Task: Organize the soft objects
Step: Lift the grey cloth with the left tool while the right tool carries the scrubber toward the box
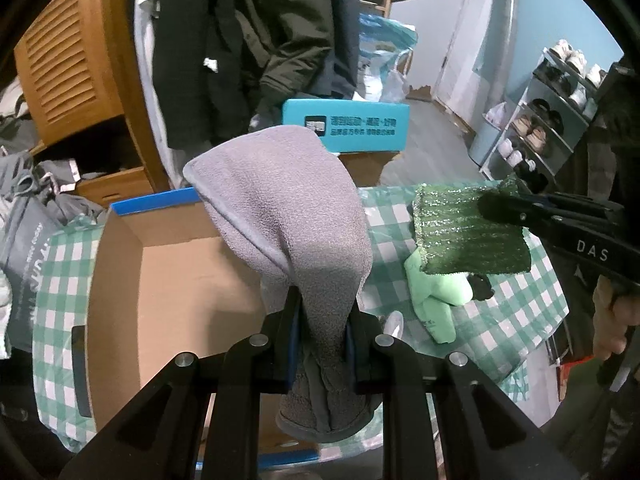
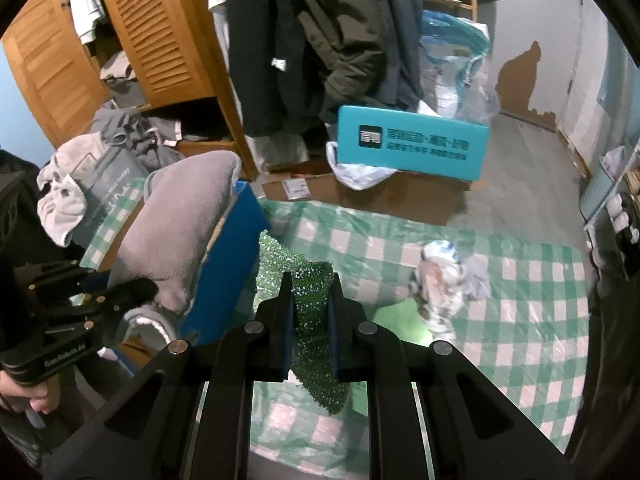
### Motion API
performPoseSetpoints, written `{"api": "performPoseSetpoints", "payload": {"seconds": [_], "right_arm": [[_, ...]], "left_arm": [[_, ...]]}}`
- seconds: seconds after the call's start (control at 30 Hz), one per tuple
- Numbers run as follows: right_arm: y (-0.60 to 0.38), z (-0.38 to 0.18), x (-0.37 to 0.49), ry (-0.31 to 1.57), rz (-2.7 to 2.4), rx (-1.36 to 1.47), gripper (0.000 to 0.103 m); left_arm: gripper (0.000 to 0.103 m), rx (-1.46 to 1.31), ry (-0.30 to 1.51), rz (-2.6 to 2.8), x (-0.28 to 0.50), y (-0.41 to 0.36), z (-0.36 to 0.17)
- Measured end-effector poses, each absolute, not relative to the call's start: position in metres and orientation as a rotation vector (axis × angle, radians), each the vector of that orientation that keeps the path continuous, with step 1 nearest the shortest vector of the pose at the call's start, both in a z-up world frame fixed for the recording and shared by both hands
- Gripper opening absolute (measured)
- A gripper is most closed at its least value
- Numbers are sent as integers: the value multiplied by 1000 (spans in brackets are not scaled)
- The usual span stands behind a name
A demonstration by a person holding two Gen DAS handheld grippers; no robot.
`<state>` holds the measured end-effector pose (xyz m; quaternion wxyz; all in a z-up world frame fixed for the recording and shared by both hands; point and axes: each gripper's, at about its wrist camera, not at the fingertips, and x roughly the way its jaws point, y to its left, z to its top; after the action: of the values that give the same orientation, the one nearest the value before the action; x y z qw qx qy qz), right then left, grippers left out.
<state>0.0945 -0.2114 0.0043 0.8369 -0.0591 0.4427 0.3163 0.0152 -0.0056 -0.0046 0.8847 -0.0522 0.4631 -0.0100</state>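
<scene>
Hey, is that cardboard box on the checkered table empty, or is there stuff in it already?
Empty as far as shows: the cardboard box presents bare floor and walls. The gray towel hides part of its inside.

The open box (image 1: 168,264) sits on the counter (image 1: 516,320), at its left end in the left wrist view. The towel (image 1: 288,216) hangs over the box, pinched in the left hand-held gripper (image 1: 320,320). To the right of the box, the scrubbing pad (image 1: 460,232) is held above the counter in the right hand-held gripper (image 2: 310,312), with the plush toy (image 1: 436,296) lying on the counter beneath it.
</scene>
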Motion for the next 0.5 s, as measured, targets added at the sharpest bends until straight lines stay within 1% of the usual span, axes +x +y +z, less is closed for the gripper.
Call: {"api": "performPoseSetpoints", "payload": {"seconds": [0.27,0.5], "right_arm": [[-168,4,96,960,712,-138,12],[-122,0,94,977,763,-166,12]], "left_arm": [[18,-121,945,26,6,22,-2],[18,-139,960,68,-4,50,-12]]}}
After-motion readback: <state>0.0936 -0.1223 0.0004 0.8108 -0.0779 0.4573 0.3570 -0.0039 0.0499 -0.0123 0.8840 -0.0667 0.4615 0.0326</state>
